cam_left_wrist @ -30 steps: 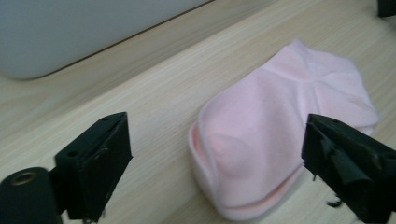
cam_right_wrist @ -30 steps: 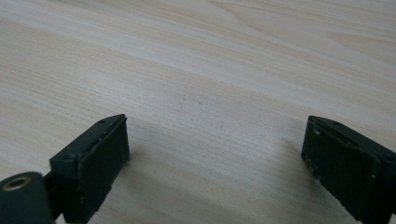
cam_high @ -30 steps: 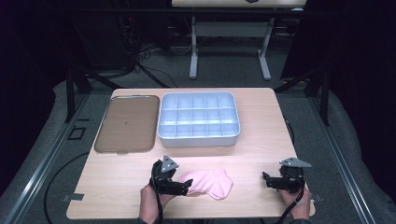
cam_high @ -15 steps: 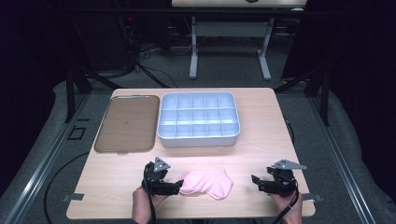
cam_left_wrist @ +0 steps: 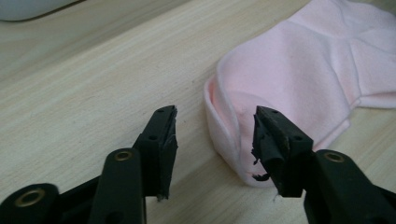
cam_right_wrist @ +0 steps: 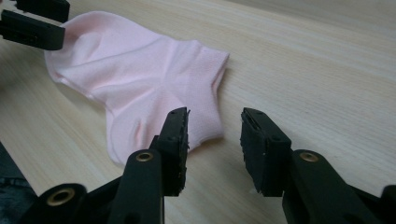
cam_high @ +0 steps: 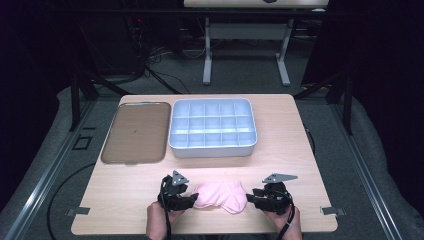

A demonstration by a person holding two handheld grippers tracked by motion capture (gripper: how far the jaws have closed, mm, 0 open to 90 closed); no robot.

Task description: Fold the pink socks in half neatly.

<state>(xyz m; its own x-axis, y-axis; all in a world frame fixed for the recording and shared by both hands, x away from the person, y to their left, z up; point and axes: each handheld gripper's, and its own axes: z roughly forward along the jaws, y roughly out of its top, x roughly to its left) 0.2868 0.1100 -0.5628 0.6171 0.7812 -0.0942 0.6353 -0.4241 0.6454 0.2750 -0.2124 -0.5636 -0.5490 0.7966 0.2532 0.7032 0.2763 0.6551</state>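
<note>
Light wood table (cam_high: 295,150) on grey carpet floor (cam_high: 235,82). Metal rails (cam_high: 35,187) run along the floor left and right. Far side: second table's white legs (cam_high: 206,55), loose black cables (cam_high: 150,67) on the floor at far left. Surroundings dark, black curtains (cam_high: 380,60) right; light falls on the tabletop.

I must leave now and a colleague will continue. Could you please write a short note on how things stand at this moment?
Left gripper: jaws have just been closing, open around the pink sock's folded edge, not pressing it.
Right gripper: jaws have just been closing, open, at the sock's other end, which is not between them.
Sock lies flat on the table near the front edge.
Done: both grippers brought to the sock.
Left: gripping and handling it.
</note>
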